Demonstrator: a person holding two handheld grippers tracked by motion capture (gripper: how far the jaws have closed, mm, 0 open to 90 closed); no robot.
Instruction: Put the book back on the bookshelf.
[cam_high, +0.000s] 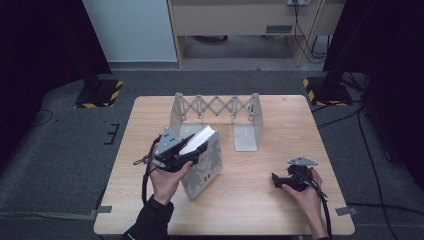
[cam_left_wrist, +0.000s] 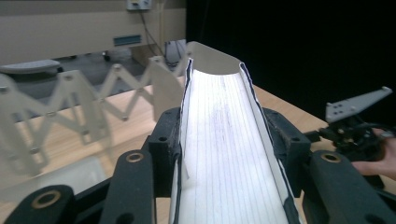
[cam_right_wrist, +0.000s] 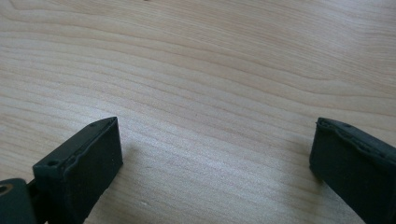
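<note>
The left hand-held gripper (cam_high: 192, 150) holds a book (cam_left_wrist: 229, 140) between its jaws, page edges facing the camera, above the wooden surface (cam_high: 260, 185). Just behind the book stands the white folding rack (cam_high: 216, 107). The right hand-held gripper (cam_high: 276, 179) rests low on the surface, jaws wide apart and holding nothing.

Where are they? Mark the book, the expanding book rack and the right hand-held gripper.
book (cam_left_wrist: 229, 154): left gripper view, on its white page edges between the jaws.
expanding book rack (cam_high: 216, 106): high view, on its lattice back.
right hand-held gripper (cam_right_wrist: 212, 163): right gripper view, midway between its open jaws.
</note>
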